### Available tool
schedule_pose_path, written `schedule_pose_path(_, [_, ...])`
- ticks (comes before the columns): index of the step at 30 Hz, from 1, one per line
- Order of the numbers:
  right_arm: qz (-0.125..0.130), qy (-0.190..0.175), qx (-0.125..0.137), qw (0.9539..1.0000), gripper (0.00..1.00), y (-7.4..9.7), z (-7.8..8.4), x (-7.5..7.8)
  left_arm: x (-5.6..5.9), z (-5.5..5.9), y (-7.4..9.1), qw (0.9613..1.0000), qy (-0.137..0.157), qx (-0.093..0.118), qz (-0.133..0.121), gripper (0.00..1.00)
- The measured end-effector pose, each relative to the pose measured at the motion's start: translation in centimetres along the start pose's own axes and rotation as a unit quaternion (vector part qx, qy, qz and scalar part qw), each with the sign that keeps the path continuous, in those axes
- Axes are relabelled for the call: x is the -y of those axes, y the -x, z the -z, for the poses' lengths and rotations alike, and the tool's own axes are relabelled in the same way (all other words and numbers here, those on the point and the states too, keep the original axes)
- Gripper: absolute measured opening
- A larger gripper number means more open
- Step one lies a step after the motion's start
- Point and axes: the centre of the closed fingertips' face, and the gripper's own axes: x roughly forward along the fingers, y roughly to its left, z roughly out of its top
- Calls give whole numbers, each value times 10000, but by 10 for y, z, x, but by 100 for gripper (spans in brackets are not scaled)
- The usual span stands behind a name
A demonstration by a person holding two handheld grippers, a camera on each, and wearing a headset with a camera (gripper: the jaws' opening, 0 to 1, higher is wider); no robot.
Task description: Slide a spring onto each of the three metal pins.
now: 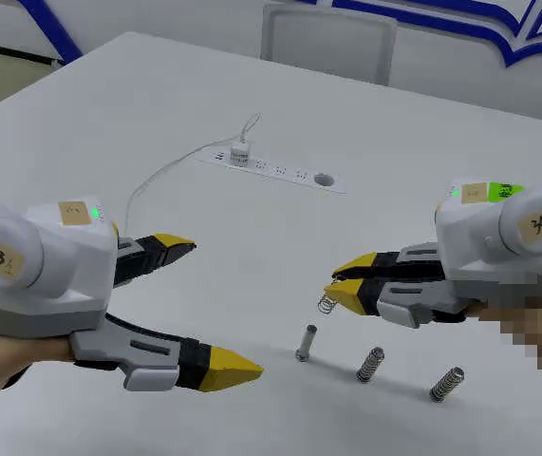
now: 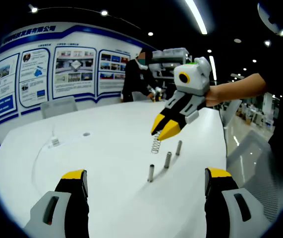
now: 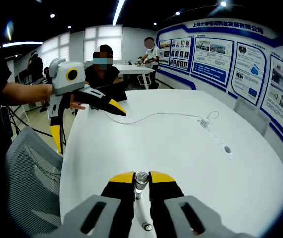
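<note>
White table [image 1: 157,114] carries the work. Left gripper [image 1: 223,304] hangs with jaws wide apart, well left of the bare pin [image 1: 306,342]. Right gripper [image 1: 337,281], the nearer, is clamped on a spring [image 1: 327,303] that hangs roughly upright, just above and right of that pin.

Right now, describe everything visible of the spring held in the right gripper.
The spring is a small coil of bare silvery wire, and the right gripper view shows it open down its middle. The right gripper is shut on its upper end, its yellow tips pinching it from both sides. The spring hangs below the tips, roughly upright with a slight tilt. It is in the air close to the top of the bare pin and not yet on it. Nothing else touches it.
</note>
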Motion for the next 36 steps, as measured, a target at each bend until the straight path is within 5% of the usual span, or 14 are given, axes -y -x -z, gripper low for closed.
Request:
schedule_pose_path(16, [-69, -353, -395, 9986, 10, -27, 24, -1, -3, 11, 2, 9998, 96, -125, -103, 100])
schedule_pose_path(36, [-107, 136, -1024, 9946, 11, -50, 54, -12, -4, 21, 4, 9995, 130, -254, -104, 100])
